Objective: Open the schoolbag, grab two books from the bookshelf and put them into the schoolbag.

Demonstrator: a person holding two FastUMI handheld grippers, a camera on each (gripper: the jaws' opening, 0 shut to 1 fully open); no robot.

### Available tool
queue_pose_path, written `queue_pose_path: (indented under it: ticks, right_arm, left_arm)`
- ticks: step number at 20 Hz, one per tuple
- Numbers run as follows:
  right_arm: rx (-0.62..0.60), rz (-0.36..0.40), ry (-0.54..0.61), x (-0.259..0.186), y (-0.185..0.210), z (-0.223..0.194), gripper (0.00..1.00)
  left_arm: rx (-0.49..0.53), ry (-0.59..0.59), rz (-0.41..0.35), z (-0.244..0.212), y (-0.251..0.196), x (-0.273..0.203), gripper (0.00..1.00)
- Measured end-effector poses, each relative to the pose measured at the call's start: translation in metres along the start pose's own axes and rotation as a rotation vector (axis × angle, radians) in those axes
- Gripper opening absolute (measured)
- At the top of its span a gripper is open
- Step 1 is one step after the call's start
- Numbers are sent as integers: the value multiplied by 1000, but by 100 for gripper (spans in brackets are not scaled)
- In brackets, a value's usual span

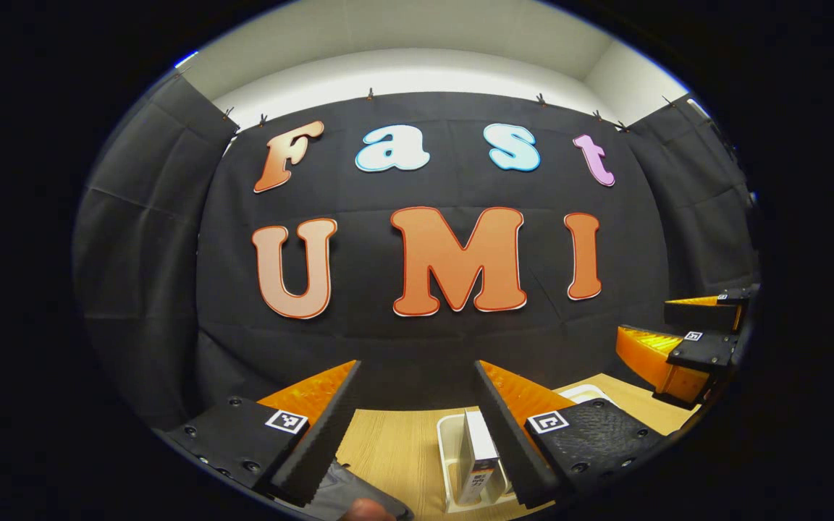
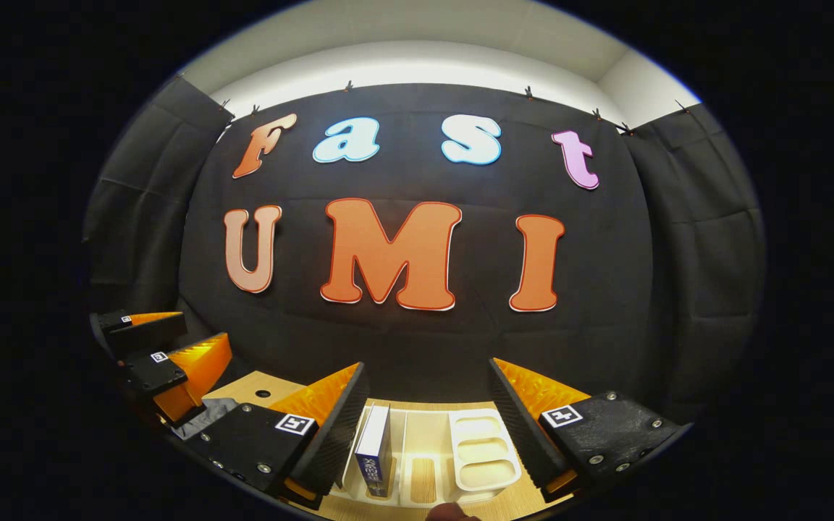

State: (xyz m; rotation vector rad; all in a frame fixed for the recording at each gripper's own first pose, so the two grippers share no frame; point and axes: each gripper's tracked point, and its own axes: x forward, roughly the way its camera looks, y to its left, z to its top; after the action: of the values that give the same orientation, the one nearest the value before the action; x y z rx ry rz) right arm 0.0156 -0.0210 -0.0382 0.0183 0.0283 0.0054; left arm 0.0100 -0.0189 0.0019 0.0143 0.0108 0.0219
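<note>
Two grippers up and level, both with fingers apart, nothing held: left gripper (image 1: 417,427), right gripper (image 2: 428,427). White bookshelf (image 2: 486,463) on wooden table (image 1: 388,441), one book (image 2: 373,452) upright in its left slot. Dark schoolbag (image 1: 348,492) glimpsed low beside the left gripper, open or zipped not clear. Probably bag first: lower left gripper, find the zipper pull, pinch squarely.

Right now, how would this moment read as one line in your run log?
left gripper: open, above table | right gripper: open, facing white bookshelf | book: upright in shelf | nothing held
</note>
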Motion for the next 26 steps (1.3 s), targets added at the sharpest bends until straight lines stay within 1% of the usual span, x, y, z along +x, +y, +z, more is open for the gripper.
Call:
queue_pose_path:
  ticks: [4, 7, 11, 14, 16, 18, 20, 23, 26]
  right_arm:
    - [5, -5, 9, 4, -4, -6, 98]
    - [11, -7, 17, 4, -6, -9, 98]
    - [9, 0, 21, 4, -5, -11, 98]
    - [5, 5, 26, 4, -5, -14, 98]
    - [0, 9, 29, 3, -6, -14, 98]
    - [-10, 6, 29, 4, -10, -15, 98]
    - [-19, 1, 28, 4, -15, -15, 98]
    - [-22, 0, 25, 5, -22, -15, 98]
    - [-30, 1, 30, 6, -27, -19, 98]
  left_arm:
    - [-4, 5, -4, -2, -4, 2, 94]
    - [-1, 3, 7, -3, -1, 2, 94]
    - [13, -11, 41, -1, 7, 0, 95]
    - [28, -13, 46, -3, 10, -1, 94]
    - [74, 4, 56, -13, 15, -3, 94]
    - [144, 26, 67, -28, 19, -7, 94]
    - [226, 59, 73, -49, 23, -11, 94]
    - [353, 140, 76, -96, 29, -22, 94]
    - [506, 247, 28, -146, 30, -35, 97]
